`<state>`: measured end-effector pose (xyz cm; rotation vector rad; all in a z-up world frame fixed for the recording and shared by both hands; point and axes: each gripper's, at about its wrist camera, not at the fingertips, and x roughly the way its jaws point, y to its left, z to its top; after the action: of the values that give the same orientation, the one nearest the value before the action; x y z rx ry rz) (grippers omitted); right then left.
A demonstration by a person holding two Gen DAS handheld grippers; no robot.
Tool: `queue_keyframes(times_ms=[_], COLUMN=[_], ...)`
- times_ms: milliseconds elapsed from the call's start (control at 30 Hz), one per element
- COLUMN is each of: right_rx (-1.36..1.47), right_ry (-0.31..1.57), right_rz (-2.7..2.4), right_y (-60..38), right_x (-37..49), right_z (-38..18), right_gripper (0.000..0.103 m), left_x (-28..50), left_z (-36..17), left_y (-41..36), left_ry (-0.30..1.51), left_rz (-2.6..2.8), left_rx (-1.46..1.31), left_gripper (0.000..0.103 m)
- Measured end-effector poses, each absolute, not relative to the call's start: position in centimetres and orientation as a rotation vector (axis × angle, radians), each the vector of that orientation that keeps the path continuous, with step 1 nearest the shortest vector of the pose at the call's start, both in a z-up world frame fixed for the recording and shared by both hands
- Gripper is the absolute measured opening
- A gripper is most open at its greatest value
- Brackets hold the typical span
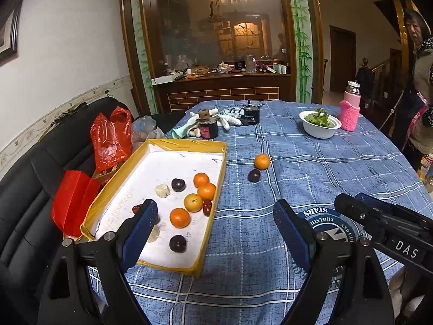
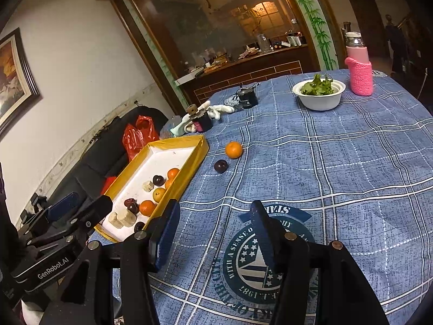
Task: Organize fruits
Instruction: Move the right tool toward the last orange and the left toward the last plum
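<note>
A yellow-rimmed white tray (image 1: 219,178) (image 2: 189,168) sits on the left of the table and holds several oranges (image 1: 179,217), dark plums (image 1: 177,243), red dates and pale chunks. One orange (image 1: 262,161) (image 2: 233,149) and one dark plum (image 1: 254,175) (image 2: 220,166) lie on the blue cloth right of the tray. My left gripper (image 1: 213,224) is open and empty above the tray's near right edge. My right gripper (image 2: 213,224) is open and empty over the cloth's round emblem, near the tray's near corner. It also shows in the left wrist view (image 1: 379,222).
A white bowl of greens (image 1: 320,124) (image 2: 319,92) and a pink bottle (image 1: 350,108) (image 2: 358,65) stand at the far right. Two dark jars (image 1: 208,127) (image 1: 251,113) and white gloves sit at the far edge. Red bags (image 1: 111,140) lie on a black sofa at the left. A person (image 1: 416,86) stands at the right.
</note>
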<state>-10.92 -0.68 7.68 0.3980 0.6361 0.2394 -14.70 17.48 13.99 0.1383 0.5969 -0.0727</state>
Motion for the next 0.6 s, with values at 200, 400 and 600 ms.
queue_keyframes(times_ms=[200,400,600], right_rx=[0.394,0.382,0.363], right_ry=[0.648,0.696,0.763], right_rz=[0.239,0.234,0.244], right_y=[-0.6,0.0,0.7], right_x=[-10.8,-9.6,-7.2], right_z=[7.2,5.7,4.1], right_gripper=[0.059,0.059,0.059], left_x=[-14.2,-12.5,-10.5], left_z=[13.4,11.7,9.7], left_y=[18.0,19.6,20.8], left_ry=[0.621,0.685,0.729], left_rz=[-0.087,-0.102,-0.122], left_rx=[0.118,0.044,-0.010], left_gripper=[0.087,0.087,0.087])
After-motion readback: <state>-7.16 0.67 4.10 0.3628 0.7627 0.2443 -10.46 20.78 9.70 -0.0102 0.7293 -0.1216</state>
